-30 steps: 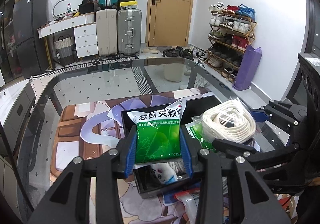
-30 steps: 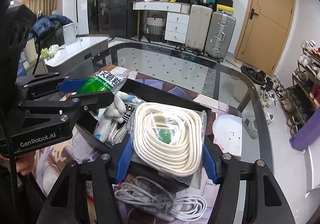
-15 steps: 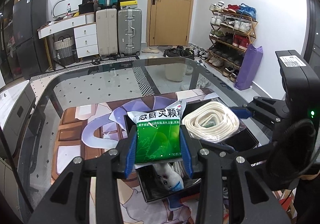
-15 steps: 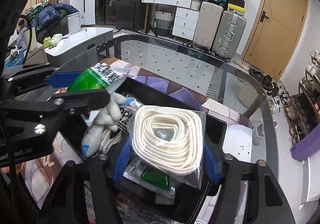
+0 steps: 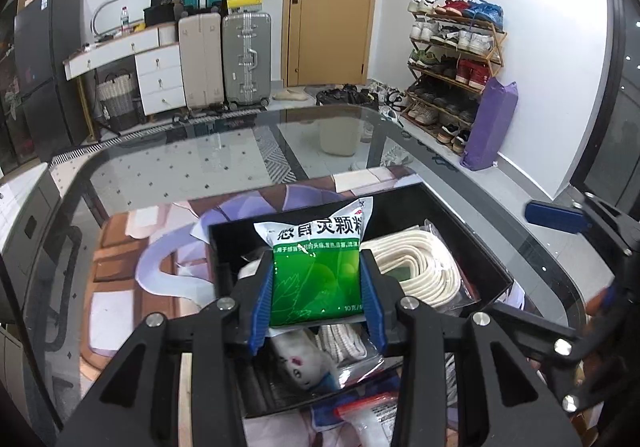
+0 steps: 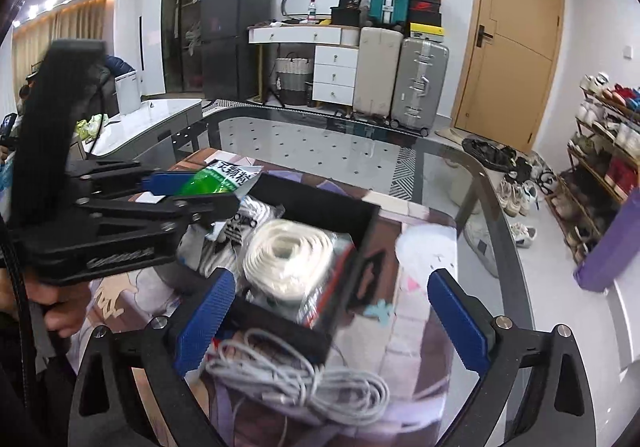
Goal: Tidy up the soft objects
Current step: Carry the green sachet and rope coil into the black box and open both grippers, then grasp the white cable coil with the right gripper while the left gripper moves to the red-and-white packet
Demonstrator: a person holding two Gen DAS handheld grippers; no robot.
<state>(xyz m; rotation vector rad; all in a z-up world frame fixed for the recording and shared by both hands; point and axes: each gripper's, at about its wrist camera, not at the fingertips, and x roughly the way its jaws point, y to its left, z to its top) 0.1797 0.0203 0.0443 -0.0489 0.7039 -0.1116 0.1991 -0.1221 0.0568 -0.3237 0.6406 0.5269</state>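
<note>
My left gripper is shut on a green and white sachet and holds it above the black box. The same sachet shows in the right wrist view at the left. A bagged coil of white rope lies inside the box and also shows in the right wrist view. A small white plush toy lies in the box under the sachet. My right gripper is open and empty, just in front of the box.
A bundle of grey cable lies on the printed mat in front of the box. A red and clear packet lies by the box's near edge. The glass table stretches beyond; suitcases and a shoe rack stand behind.
My right gripper has opened and let the bagged rope go into the box, then drawn back. My left gripper still holds the sachet over the box.
</note>
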